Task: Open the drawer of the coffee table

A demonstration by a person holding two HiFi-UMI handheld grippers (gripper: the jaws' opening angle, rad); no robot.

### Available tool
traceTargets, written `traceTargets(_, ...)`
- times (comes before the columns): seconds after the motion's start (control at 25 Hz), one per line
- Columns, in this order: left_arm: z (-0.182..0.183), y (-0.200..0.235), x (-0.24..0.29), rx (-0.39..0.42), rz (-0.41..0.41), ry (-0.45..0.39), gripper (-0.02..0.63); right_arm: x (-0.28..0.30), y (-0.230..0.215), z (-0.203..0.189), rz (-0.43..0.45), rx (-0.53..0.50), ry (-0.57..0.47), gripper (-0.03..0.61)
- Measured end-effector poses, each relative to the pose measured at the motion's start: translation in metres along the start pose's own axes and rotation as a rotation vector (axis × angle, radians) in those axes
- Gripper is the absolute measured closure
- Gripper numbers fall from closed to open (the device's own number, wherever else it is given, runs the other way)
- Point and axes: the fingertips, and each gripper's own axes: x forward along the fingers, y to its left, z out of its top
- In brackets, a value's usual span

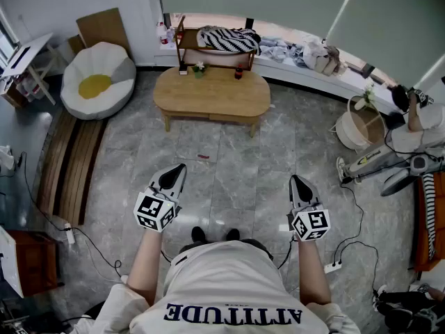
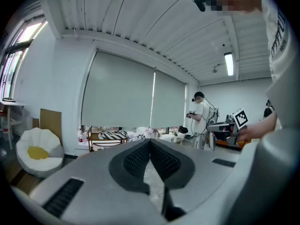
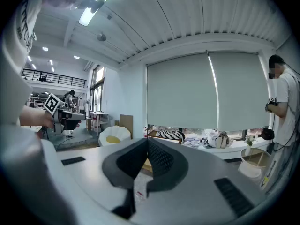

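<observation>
Left tongs: the grey left gripper (image 1: 181,167) with its black-and-white marker cube had its ribbed black jaws pressed together at the tips, with nothing between them.
Right tongs: the grey right gripper (image 1: 294,179) was likewise closed tip to tip and empty.
Pose: both were held level with each other, a little below horizontal, side by side and well apart, aimed across the room.
Holder: bare forearms and a white printed T-shirt (image 1: 233,291) showed below them.
Underfoot: a grey marbled tile floor (image 1: 229,158), with a small red scrap (image 1: 202,156) lying ahead of the left tongs.
Task's thing: the oval light-wood coffee table (image 1: 212,92) stood well ahead of both tongs, untouched; its drawer front could not be picked out from above.
On the table: a small potted plant (image 1: 199,68) and a dark little bottle (image 1: 238,73) at the far edge.
Behind the table: a wooden shelf carrying a black-and-white striped cloth (image 1: 226,39).
To the left: a round white beanbag seat with a yellow centre (image 1: 97,82).
To the right: a pale round basket (image 1: 357,125) and a white power strip (image 1: 332,266).
Also present: another person in white (image 2: 202,114) stood by the windows.
</observation>
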Motion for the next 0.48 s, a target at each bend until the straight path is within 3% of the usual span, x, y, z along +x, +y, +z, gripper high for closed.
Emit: traceTargets(0.48,-0.0012,-0.0018,-0.0063,-0.002,0.014,0.006,0.594,-0.0041,-0.0012,-0.0068,-0.008,0.02,0.034,0.56)
